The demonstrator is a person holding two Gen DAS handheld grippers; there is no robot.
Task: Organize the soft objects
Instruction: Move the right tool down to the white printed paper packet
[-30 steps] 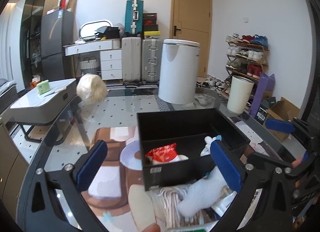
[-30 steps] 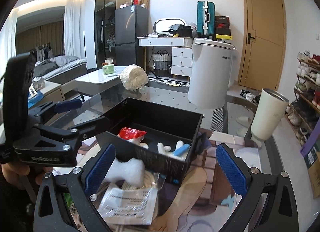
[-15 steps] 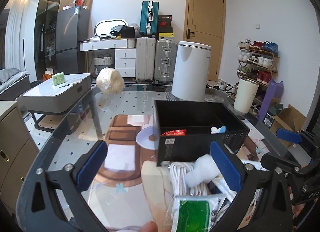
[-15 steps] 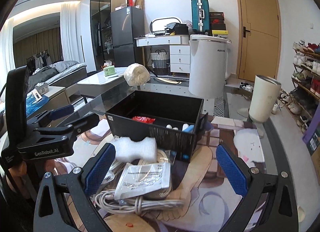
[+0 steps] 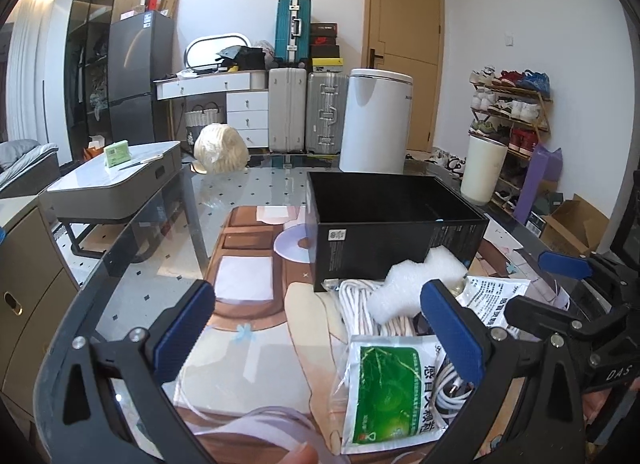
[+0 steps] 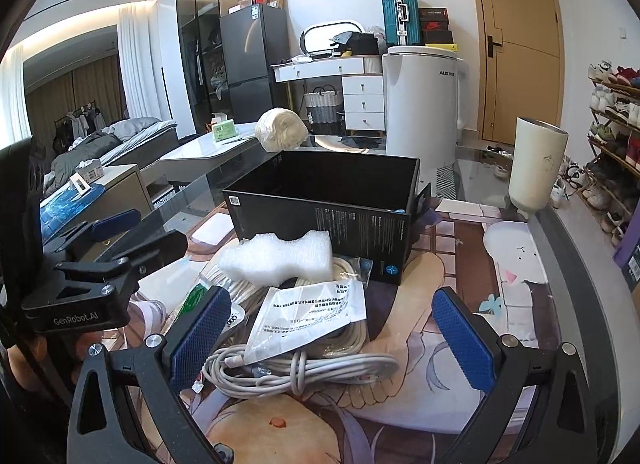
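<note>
Both grippers, left (image 5: pixel 320 328) and right (image 6: pixel 332 328), are hanging wide open and gripping nothing over one pile: two packets, green (image 5: pixel 382 388) and white (image 6: pixel 312 306), lying on coiled cables (image 6: pixel 304 368). One foam block (image 6: pixel 280 258) is sitting atop the pile just ahead of the spread jaws. One black box (image 6: pixel 324 200) is standing beyond, touching the foam.

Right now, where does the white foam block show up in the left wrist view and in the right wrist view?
Left wrist: white foam block sits right of centre, on the coiled white cable, against the black box.
Right wrist: white foam block lies left of centre, in front of the box's near wall.
Shared landmark: the black box directly behind the foam.
</note>
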